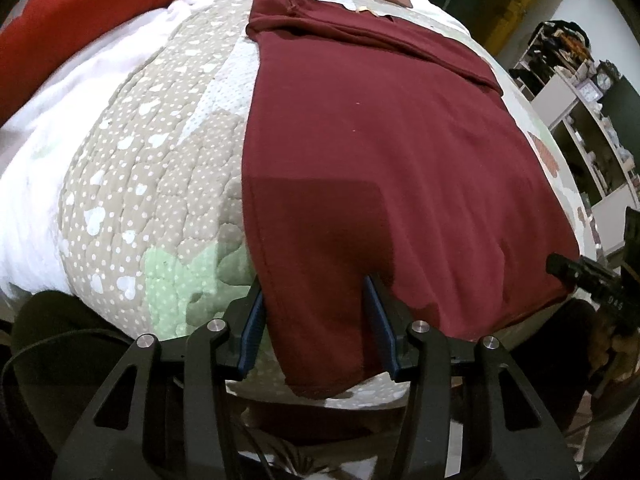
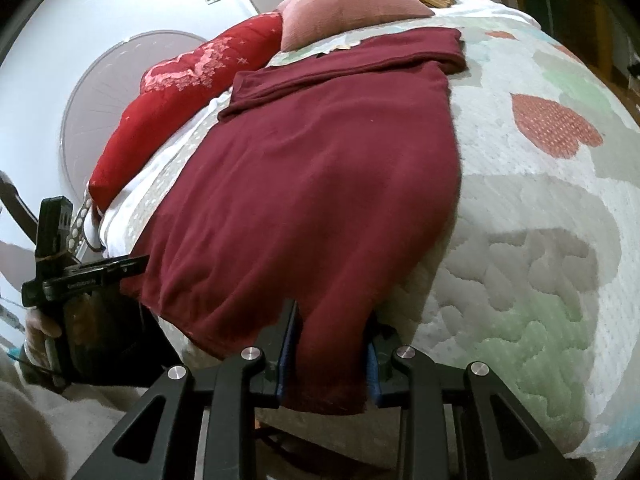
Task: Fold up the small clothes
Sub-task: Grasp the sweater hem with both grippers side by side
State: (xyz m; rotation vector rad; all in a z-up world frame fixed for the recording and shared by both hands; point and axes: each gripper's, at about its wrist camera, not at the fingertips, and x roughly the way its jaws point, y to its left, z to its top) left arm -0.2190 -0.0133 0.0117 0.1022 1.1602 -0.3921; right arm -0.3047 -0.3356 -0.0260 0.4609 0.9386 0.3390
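A dark red shirt (image 1: pixel 380 152) lies spread flat on a quilted bed, its far end folded over; it also shows in the right wrist view (image 2: pixel 312 184). My left gripper (image 1: pixel 316 292) is open, its blue-padded fingers astride the shirt's near left corner, which hangs over the bed edge. My right gripper (image 2: pixel 332 324) is open, its fingers astride the shirt's near right corner. The right gripper shows at the right edge of the left wrist view (image 1: pixel 592 276); the left gripper shows at the left of the right wrist view (image 2: pixel 80 276).
The quilt (image 1: pixel 152 184) has dots, hearts and green patches. A red cushion (image 2: pixel 180 92) and a pink pillow (image 2: pixel 344 8) lie at the far end. White shelves (image 1: pixel 580 112) stand to the right of the bed. A round fan (image 2: pixel 100 92) stands by the wall.
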